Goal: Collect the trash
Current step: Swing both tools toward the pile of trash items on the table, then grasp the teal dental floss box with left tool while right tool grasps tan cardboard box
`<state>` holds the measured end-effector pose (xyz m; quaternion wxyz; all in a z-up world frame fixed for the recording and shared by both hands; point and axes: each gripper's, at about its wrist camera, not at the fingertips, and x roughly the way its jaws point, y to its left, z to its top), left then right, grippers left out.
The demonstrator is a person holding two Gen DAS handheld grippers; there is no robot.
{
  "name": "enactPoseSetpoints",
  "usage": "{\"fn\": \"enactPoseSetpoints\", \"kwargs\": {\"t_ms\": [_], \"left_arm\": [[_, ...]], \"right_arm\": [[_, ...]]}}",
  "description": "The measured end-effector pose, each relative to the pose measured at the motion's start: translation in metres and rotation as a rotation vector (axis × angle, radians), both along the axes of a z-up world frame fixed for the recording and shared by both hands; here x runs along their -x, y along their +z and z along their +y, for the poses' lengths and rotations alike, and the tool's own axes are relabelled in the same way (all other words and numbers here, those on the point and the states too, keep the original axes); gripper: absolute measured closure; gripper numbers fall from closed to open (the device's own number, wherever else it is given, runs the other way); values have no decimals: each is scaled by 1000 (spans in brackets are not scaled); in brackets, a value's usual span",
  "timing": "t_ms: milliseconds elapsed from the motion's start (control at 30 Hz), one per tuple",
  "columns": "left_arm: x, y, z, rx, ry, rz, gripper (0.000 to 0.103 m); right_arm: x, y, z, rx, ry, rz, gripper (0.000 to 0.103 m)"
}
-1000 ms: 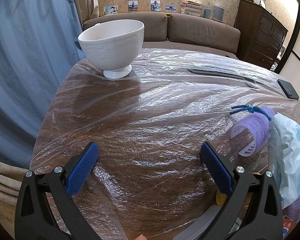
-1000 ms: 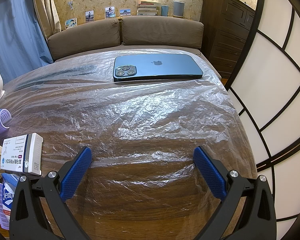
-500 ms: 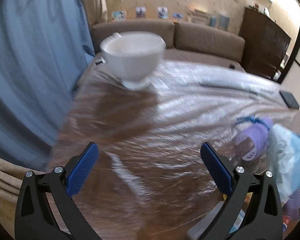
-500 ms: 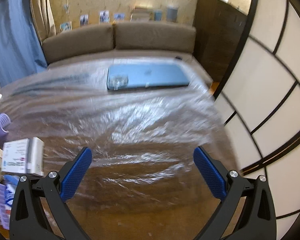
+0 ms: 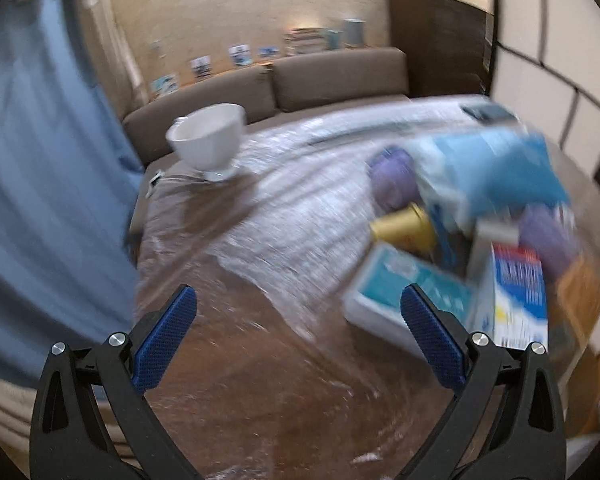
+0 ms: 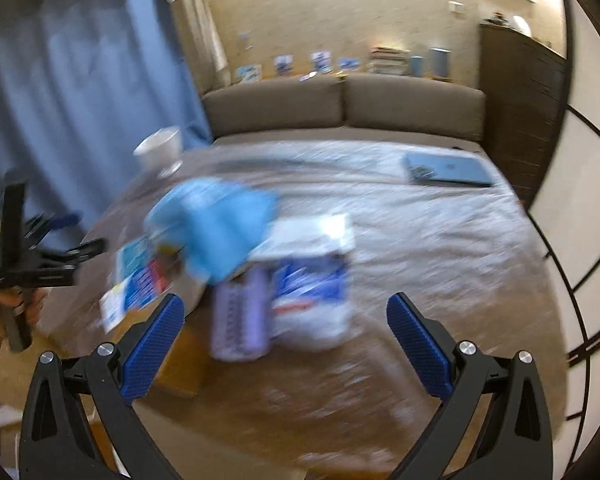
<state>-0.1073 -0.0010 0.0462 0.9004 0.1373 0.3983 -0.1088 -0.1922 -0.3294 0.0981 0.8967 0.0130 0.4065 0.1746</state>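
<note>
Table [image 6: 440,248]: wood under crinkled clear film, filling both my views.
Trash pile [image 6: 235,256]: blurred heap of a blue bag, boxes and purple curlers, mid-table, ahead of both grippers.
Bowl [image 5: 209,140]: white, upright, far left of the table.
Phone [image 6: 448,170]: flat, far right side.
Left gripper [image 5: 300,336]: jaws wide apart, empty.
Right gripper [image 6: 285,336]: jaws wide apart, empty.

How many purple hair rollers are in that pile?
2 visible: one purple roller at the pile's far side beside the gold cap, another on its right; more may be hidden.

Heavy motion blur, fisheye warp, soft daylight.
</note>
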Motion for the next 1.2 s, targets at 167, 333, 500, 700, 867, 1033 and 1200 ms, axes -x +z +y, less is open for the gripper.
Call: {"fn": "enactPoseSetpoints", "kwargs": {"t_ms": [167, 333, 500, 700, 867, 1033, 1200], "left_arm": [[4, -13, -26, 26, -166, 44, 1], [-6, -18, -40, 55, -236, 58, 1], [-13, -25, -48, 113, -236, 108, 1], [-19, -33, -39, 188, -177, 160, 1], [-17, -35, -30, 226, -150, 148, 1], [-9, -37, -33, 196, -160, 129, 9], [-2, -37, -36, 184, -170, 115, 11]], "right_arm": [[18, -24, 42, -57, 93, 70, 4], [26, -40, 71, -25, 90, 75, 4], [21, -55, 76, -25, 45, 103, 4], [21, -60, 70, -3, 20, 92, 4], [31, -59, 66, 31, 34, 40, 6], [26, -58, 65, 16, 46, 51, 27], [25, -53, 57, -12, 36, 51, 28]]}}
